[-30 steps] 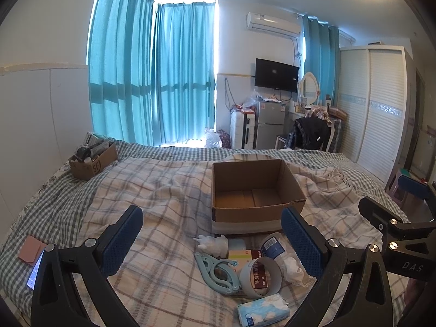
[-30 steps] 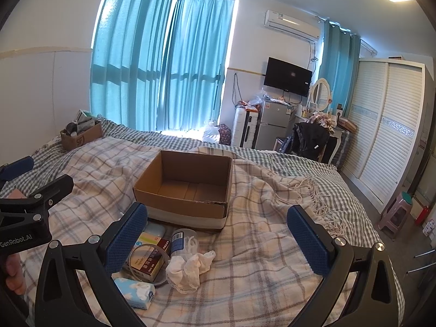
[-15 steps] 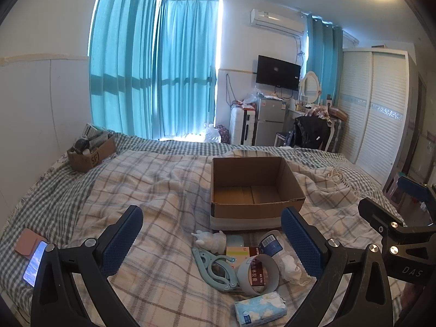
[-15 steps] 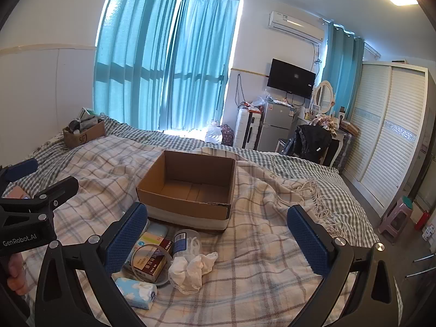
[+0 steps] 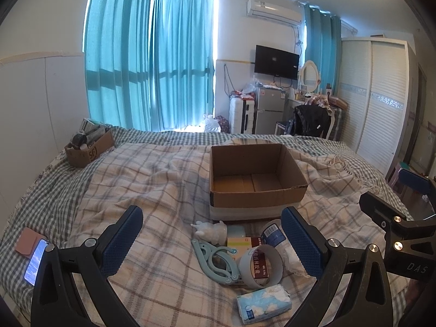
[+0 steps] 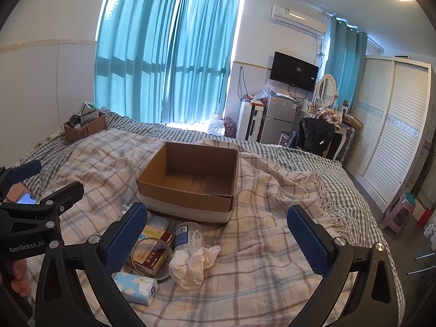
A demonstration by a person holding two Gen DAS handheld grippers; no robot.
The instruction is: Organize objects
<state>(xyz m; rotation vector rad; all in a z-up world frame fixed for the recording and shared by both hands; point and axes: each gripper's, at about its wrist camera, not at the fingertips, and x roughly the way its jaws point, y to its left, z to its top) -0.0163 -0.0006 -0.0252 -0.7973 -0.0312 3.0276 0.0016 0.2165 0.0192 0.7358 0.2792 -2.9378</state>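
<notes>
Both pairs of tongs are hanging apart and empty above the bed (image 5: 152, 190), the left tongs (image 5: 212, 234) and the right tongs (image 6: 218, 231) each gaping wide over a small heap of loose things lying just in front of the empty cardboard box (image 5: 253, 179). The tissue pack (image 5: 263, 303), nearest the cameras, is looking soft and light, so a gentle pinch across its narrow sides should be enough. The tape roll (image 5: 261, 265) is standing on edge around a red-and-white carton (image 6: 148, 256); it is stiff and best taken through the ring, one finger inside the wall. The folding hanger (image 5: 215, 261) is lying flat, thin and probably slippery, so its thicker middle looks the safest hold. The clear plastic jar (image 6: 188, 235) is lying on its side and may roll; gripping across its body seems wise. The crumpled white cloth (image 6: 193, 263) beside it is giving way anywhere.
</notes>
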